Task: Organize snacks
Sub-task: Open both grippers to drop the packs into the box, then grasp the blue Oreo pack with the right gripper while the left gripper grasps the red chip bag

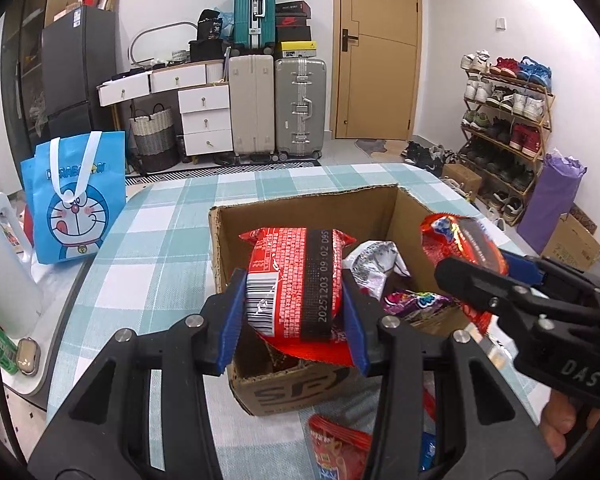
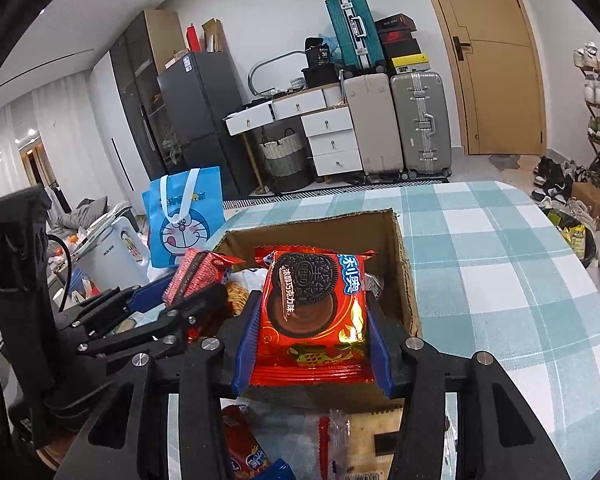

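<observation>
An open cardboard box [image 1: 300, 210] [image 2: 406, 272] stands on the checked tablecloth and holds several snack packets. My left gripper [image 1: 294, 316] is shut on a red snack packet [image 1: 296, 280], back side with barcode up, held over the box's near edge. My right gripper [image 2: 312, 336] is shut on a red Oreo packet [image 2: 314, 312], held over the box's near edge. In the left wrist view the right gripper [image 1: 496, 276] and its packet [image 1: 460, 244] show at the right. In the right wrist view the left gripper [image 2: 160, 312] and its packet [image 2: 200, 272] show at the left.
More snack packets lie on the cloth in front of the box [image 1: 336, 448] [image 2: 248, 452]. A blue Doraemon bag [image 1: 76, 196] and a white kettle [image 1: 4, 264] stand left of the table. Suitcases [image 1: 278, 108], drawers, a door and a shoe rack [image 1: 508, 120] are behind.
</observation>
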Tool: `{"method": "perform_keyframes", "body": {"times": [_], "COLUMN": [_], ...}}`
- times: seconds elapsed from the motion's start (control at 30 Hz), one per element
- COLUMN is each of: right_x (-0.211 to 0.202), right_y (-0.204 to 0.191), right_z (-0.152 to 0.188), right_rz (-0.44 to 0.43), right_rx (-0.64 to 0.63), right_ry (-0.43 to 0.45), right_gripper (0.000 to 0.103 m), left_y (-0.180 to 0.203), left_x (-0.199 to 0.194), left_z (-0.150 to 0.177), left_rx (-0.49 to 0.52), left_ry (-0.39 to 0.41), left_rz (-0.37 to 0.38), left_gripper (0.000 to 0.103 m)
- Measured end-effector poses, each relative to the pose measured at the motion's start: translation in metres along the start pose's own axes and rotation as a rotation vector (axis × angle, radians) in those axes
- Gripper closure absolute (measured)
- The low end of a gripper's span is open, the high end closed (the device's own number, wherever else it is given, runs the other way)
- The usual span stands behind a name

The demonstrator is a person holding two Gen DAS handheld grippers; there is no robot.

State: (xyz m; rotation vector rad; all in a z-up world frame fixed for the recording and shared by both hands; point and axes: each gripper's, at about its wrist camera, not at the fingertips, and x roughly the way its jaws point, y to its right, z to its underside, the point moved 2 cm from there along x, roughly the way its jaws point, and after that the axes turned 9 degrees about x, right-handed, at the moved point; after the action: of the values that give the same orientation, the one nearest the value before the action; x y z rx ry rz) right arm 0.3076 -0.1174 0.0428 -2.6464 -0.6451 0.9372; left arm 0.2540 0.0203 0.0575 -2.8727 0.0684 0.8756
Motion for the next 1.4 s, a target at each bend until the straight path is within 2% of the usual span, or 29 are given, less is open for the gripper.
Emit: {"method": "perform_keyframes", "body": {"times": [0.37, 0.5, 0.57, 0.6, 0.63, 0.7, 0.73, 0.77, 0.87, 1.13, 1.27, 1.4], "right_x": [0.012, 0.01, 0.003, -0.001, -0.006, -0.016, -0.022, -0.027, -0.04, -0.06, -0.06, -0.058], "right_y": [-0.004, -0.005, -0.005, -0.004, -0.001, 0.005, 0.009, 0.013, 0.024, 0.041, 0.045, 0.047], "right_z": [-0.008, -0.009, -0.007, -0.006, -0.005, -0.002, 0.001, 0.003, 0.014, 0.045, 0.063, 0.078], "right_rz": [-0.008, -0.003, 0.006, 0.008, 0.008, 0.004, -0.002, -0.007, 0.0, 0.054, 0.06, 0.093], "right_rx": [0.009, -0.003, -0.011, -0.011, -0.008, 0.006, 0.018, 0.029, 0.059, 0.055, 0.054, 0.026], "right_ry": [-0.012, -0.012, -0.003, -0.001, 0.001, 0.009, 0.013, 0.012, -0.009, -0.036, -0.075, -0.089], "right_gripper": [0.055, 0.055, 0.051, 0.044, 0.03, 0.01, 0.004, 0.003, 0.001, 0.001, 0.001, 0.001], "left_y": [0.003, 0.0, -0.002, -0.004, -0.006, -0.007, -0.009, -0.009, -0.012, -0.011, -0.007, 0.004], "left_x": [0.023, 0.023, 0.019, 0.016, 0.011, 0.003, -0.004, -0.01, -0.028, -0.063, -0.071, -0.077], "left_z": [0.006, 0.008, 0.009, 0.01, 0.012, 0.014, 0.016, 0.017, 0.023, 0.047, 0.063, 0.08], "left_rx": [0.025, 0.023, 0.016, 0.016, 0.02, 0.021, 0.021, 0.018, 0.012, -0.001, 0.008, 0.064], "left_ry": [-0.025, -0.029, -0.022, -0.021, -0.022, -0.014, 0.0, 0.007, 0.021, 0.004, 0.006, 0.006], "left_rz": [-0.025, -0.008, 0.016, 0.024, 0.028, 0.045, 0.067, 0.066, 0.082, 0.13, 0.118, 0.054], "left_gripper": [0.062, 0.062, 0.061, 0.061, 0.057, 0.043, 0.031, 0.017, 0.002, 0.001, 0.001, 0.001]}}
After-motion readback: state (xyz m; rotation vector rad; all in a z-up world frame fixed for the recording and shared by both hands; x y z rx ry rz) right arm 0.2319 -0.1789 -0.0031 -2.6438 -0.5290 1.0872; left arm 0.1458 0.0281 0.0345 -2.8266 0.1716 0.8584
